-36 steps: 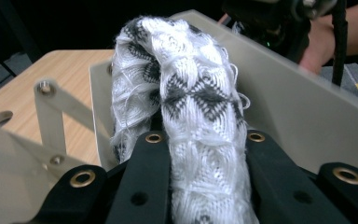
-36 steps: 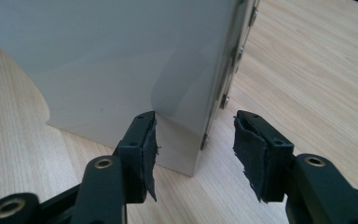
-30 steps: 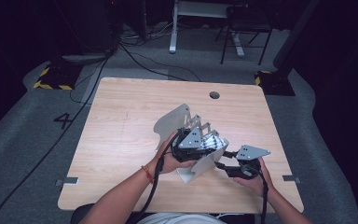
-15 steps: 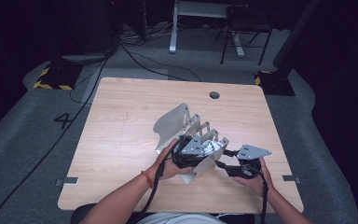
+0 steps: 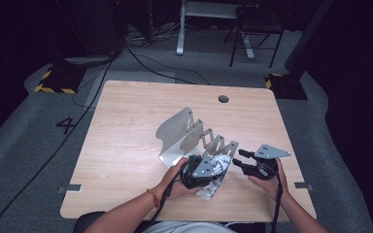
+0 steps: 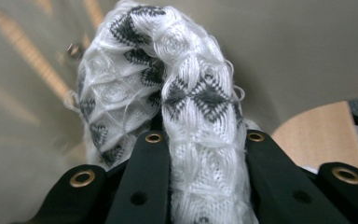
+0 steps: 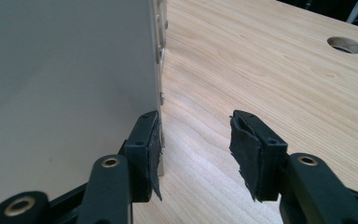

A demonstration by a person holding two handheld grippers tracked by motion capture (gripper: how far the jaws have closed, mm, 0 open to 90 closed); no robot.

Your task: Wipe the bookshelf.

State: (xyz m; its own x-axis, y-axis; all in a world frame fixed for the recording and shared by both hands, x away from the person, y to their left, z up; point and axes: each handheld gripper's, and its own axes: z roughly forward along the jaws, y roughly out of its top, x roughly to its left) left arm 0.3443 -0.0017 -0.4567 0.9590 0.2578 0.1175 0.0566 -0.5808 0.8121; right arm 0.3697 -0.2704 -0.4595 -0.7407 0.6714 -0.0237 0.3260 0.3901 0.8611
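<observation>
Since a second ago the left gripper (image 5: 212,171) has drawn back toward the person, jaws clamped on a white-and-grey knitted cloth (image 6: 186,116) against the metal rack (image 5: 187,133) on the bench (image 5: 126,126). Beside the rack, the right gripper (image 7: 195,149) waits, jaws apart and empty, probably ready to steady it.

light wood table (image 5: 126,131) with round cable hole (image 5: 223,99) at its far edge. grey carpet floor (image 5: 34,145) around it, marked "4" (image 5: 66,125). beyond: black cables (image 5: 141,58), chair legs (image 5: 252,43), hazard-striped blocks (image 5: 53,87). background dark.
</observation>
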